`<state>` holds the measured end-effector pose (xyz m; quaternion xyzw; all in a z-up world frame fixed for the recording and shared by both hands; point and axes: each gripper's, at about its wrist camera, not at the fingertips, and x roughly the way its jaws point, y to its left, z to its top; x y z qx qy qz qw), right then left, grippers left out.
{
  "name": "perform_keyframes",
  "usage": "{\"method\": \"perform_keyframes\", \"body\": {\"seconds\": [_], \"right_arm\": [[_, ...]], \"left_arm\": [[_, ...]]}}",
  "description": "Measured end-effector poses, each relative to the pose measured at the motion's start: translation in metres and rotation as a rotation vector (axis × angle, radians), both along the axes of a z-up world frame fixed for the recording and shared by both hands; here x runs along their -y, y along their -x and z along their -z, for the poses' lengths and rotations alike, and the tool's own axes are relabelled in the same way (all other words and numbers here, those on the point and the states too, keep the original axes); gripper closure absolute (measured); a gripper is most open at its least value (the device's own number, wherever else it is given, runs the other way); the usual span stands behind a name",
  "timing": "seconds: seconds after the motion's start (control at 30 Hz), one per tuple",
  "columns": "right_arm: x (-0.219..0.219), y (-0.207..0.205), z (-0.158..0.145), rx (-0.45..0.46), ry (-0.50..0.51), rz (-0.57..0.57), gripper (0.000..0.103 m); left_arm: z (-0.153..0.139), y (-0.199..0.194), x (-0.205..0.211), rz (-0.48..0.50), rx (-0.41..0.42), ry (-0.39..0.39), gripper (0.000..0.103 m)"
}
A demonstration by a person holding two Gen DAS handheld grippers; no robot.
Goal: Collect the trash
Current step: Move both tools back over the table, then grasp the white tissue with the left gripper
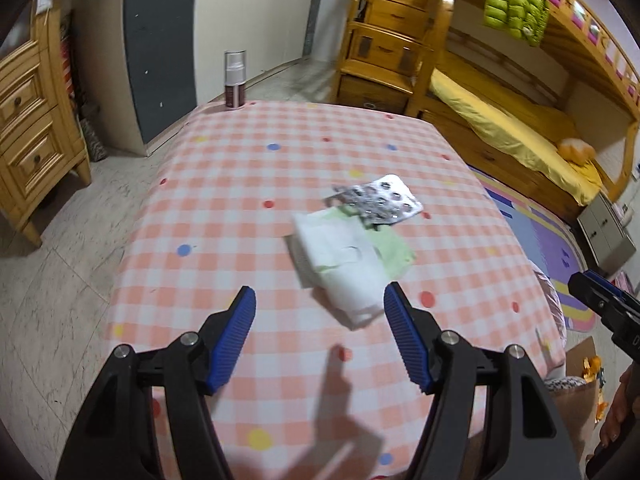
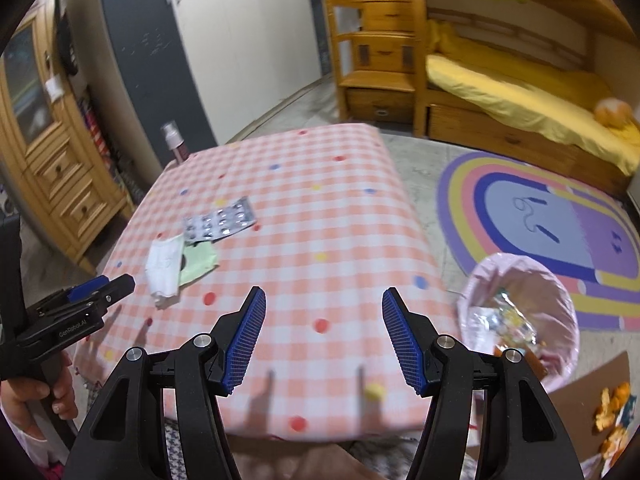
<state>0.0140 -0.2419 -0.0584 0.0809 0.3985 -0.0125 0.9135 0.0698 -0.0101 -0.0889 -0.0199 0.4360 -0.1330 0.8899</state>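
Both tools spread, empty, left tool (image 1: 320,304), right tool (image 2: 324,306), blister pack (image 1: 380,200) overlapping, partly hiding white wrapper (image 1: 340,256)

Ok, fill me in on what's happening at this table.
A person is clearing trash off a checked tablecloth, holding tongs in each hand. Both the left tongs and the right tongs are open and hold nothing. A white and green wrapper and silver blister packs still lie on the cloth, just ahead of the left tongs. A pink-lined bin on the floor beside the table already holds some shiny wrappers. A spray bottle stands at the far corner.
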Motion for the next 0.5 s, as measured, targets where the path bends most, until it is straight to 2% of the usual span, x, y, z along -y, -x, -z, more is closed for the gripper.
{"method": "perform_keyframes", "body": {"seconds": [0.2,0.43,0.5], "right_arm": [[-0.013,-0.010,0.002,0.005,0.026,-0.024,0.044],[-0.006,-0.011,0.007,-0.011,0.021,-0.010,0.044],[-0.003,-0.011,0.008,-0.014,0.018,-0.006,0.044]], "left_arm": [[0.012,-0.008,0.005,0.011,-0.023,0.008,0.038],[0.029,-0.029,0.022,0.033,-0.060,0.018,0.038],[0.031,-0.034,0.026,0.036,-0.045,0.011,0.038]]}}
